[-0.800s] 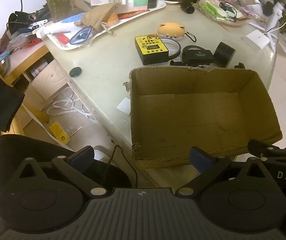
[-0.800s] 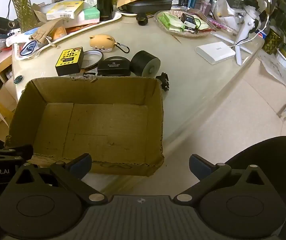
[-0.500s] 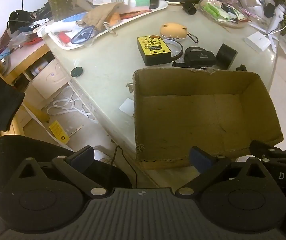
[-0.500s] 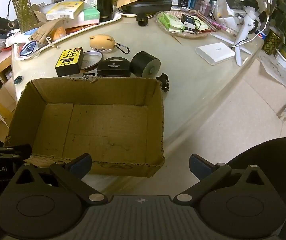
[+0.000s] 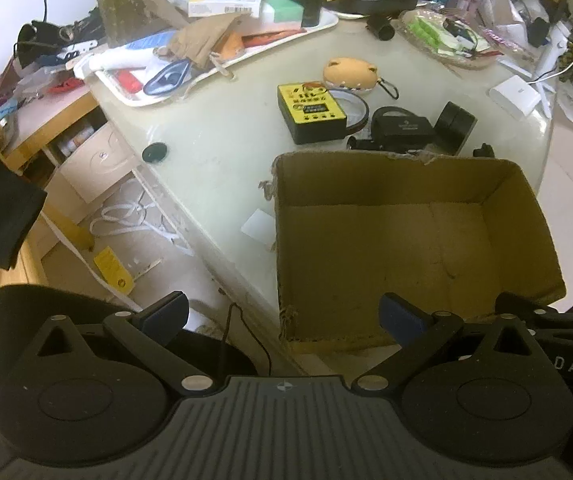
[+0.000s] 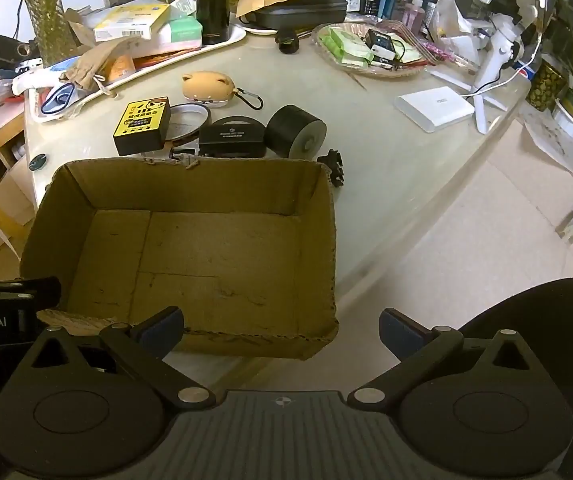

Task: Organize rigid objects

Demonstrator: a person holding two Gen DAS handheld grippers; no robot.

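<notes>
An empty cardboard box [image 5: 406, 240] [image 6: 190, 256] sits at the near edge of the pale table. Behind it lie a yellow-and-black device [image 5: 310, 112] [image 6: 142, 126], a tape ring [image 6: 190, 118], a black case [image 5: 400, 130] [image 6: 232, 136], a black cylinder [image 5: 456, 124] [image 6: 296, 132], a tan animal-shaped pouch [image 5: 350, 74] [image 6: 206, 86] and a small black toothed part [image 6: 334, 164]. My left gripper [image 5: 284, 314] is open and empty, off the table's near edge, left of the box. My right gripper [image 6: 282, 326] is open and empty at the box's near right corner.
A cluttered white tray [image 5: 222, 60] lies at the back left. A glass dish of small items [image 6: 370, 52] and a white power bank [image 6: 434, 108] sit at the back right. A small black disc [image 5: 154, 152] lies near the left table edge. Shelves and floor are left.
Both grippers have moved slightly forward and up, so the box and objects sit a little lower in view. Nothing was grasped or moved.
</notes>
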